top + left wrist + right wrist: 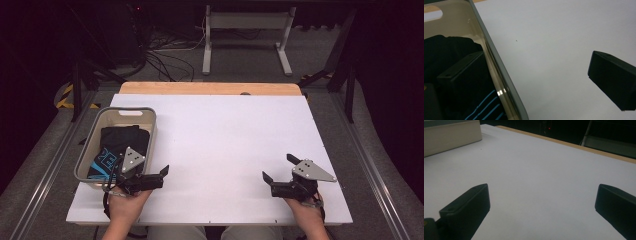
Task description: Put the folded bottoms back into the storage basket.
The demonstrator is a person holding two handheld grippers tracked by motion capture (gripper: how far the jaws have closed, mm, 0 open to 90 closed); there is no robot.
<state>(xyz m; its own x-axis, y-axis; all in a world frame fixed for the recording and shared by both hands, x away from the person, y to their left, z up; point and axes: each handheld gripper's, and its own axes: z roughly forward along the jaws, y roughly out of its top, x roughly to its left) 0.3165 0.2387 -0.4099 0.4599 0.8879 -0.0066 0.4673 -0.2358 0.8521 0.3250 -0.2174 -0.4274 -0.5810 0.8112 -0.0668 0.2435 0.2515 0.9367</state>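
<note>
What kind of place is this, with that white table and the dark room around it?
Probably a lab or recording studio, not a home. A person holds a hand-held gripper in each hand over a bare white tabletop, cables trail across the floor behind, and a metal stand sits in the dark.

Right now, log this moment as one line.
left gripper: open, straddling bin rim | right gripper: open, over bare table | bin: folded black garment inside | nothing held

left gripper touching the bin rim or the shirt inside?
Cannot tell. In the left gripper view the left gripper straddles the bin rim, one jaw over the black shirt; no view shows contact or a gap plainly.
</note>
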